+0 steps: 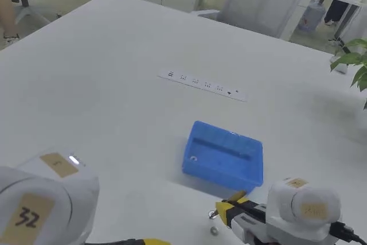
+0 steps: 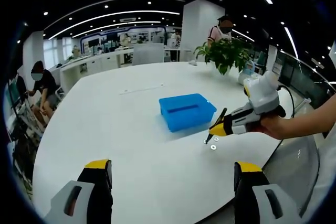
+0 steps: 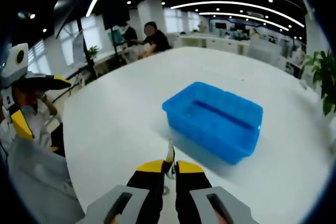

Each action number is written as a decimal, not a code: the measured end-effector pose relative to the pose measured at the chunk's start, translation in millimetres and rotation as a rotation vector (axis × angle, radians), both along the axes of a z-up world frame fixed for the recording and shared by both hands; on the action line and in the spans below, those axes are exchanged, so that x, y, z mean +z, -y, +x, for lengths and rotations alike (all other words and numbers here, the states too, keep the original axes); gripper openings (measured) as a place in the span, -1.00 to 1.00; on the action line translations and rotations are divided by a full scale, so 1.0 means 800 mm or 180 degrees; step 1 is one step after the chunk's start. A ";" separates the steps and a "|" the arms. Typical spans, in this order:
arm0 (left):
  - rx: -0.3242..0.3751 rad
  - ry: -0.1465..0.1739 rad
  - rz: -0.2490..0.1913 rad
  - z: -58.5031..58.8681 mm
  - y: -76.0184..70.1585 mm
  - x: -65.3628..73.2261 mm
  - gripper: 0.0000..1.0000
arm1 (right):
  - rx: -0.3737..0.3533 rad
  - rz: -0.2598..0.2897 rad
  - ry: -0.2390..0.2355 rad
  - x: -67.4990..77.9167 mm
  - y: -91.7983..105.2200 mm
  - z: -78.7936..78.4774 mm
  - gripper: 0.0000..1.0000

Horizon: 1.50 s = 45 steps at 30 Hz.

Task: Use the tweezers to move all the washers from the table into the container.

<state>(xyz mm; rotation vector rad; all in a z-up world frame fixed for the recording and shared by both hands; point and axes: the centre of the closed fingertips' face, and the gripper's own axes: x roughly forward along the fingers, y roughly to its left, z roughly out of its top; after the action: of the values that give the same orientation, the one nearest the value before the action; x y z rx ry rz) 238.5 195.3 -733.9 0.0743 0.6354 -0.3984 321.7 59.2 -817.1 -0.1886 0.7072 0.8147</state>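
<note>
The blue container point(image 1: 223, 156) stands on the white table point(image 1: 114, 84), with one small washer point(image 1: 193, 159) inside by its left wall. My right gripper point(image 1: 225, 209) is shut on the tweezers point(image 3: 169, 153), just in front of the container point(image 3: 215, 119). The tweezers' tip point(image 2: 208, 139) is down at the table among a few loose washers point(image 2: 213, 147). One washer point(image 1: 214, 230) lies near the table's front edge. My left gripper point(image 2: 172, 169) is open and holds nothing, well back from the container point(image 2: 186, 110).
A flush white socket strip point(image 1: 203, 84) lies in the table behind the container. A green plant point(image 1: 352, 64) stands at the right edge. Chairs, desks and several people are around the room beyond the table.
</note>
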 end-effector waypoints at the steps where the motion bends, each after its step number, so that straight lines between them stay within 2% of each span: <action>1: -0.0001 0.0001 0.0002 0.000 0.000 0.000 0.97 | 0.0043 -0.0051 0.0049 0.000 -0.001 0.000 -0.94; 3: -0.0006 0.0008 0.0005 0.000 0.001 0.000 0.97 | 0.0081 -0.0098 0.0105 0.000 -0.003 0.000 -0.94; 7: -0.0011 0.0021 -0.0001 -0.001 0.001 0.002 0.97 | 0.0014 -0.0062 0.0036 0.000 -0.002 0.004 -0.95; 11: -0.0024 0.0042 -0.0009 -0.001 0.002 0.004 0.97 | 0.0052 -0.0104 -0.0003 0.001 -0.003 0.003 -0.95; 13: -0.0034 0.0059 0.0003 -0.001 0.002 0.007 0.97 | 0.0025 -0.0010 -0.0050 0.008 -0.005 0.001 -0.94; 20: -0.0018 0.0085 -0.0014 -0.001 0.002 0.010 0.97 | 0.0072 0.0120 0.0077 0.046 -0.012 0.008 -0.94; 27: -0.0017 0.0056 -0.0008 -0.002 0.002 0.007 0.97 | 0.0016 0.0285 0.0292 0.091 -0.016 0.040 -0.94; 31: -0.0010 0.0040 -0.0014 -0.002 0.001 0.006 0.97 | -0.0081 0.0338 0.0402 0.103 -0.013 0.061 -0.94; 33: -0.0004 0.0036 -0.0009 -0.002 0.000 0.006 0.97 | -0.0118 0.0322 0.0425 0.101 -0.011 0.073 -0.94; 38: 0.0014 0.0008 -0.0001 -0.002 -0.002 0.003 0.97 | -0.0236 0.0283 0.0402 0.083 -0.006 0.100 -0.94; 45: -0.0004 -0.0009 0.0002 0.000 -0.001 0.001 0.97 | -0.0252 0.0137 0.0277 0.049 -0.006 0.119 -0.94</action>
<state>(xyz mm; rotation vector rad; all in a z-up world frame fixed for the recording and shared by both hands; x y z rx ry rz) 238.2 196.1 -733.4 0.0746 0.6384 -0.3996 417.2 64.0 -777.7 -0.1554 0.6112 0.7409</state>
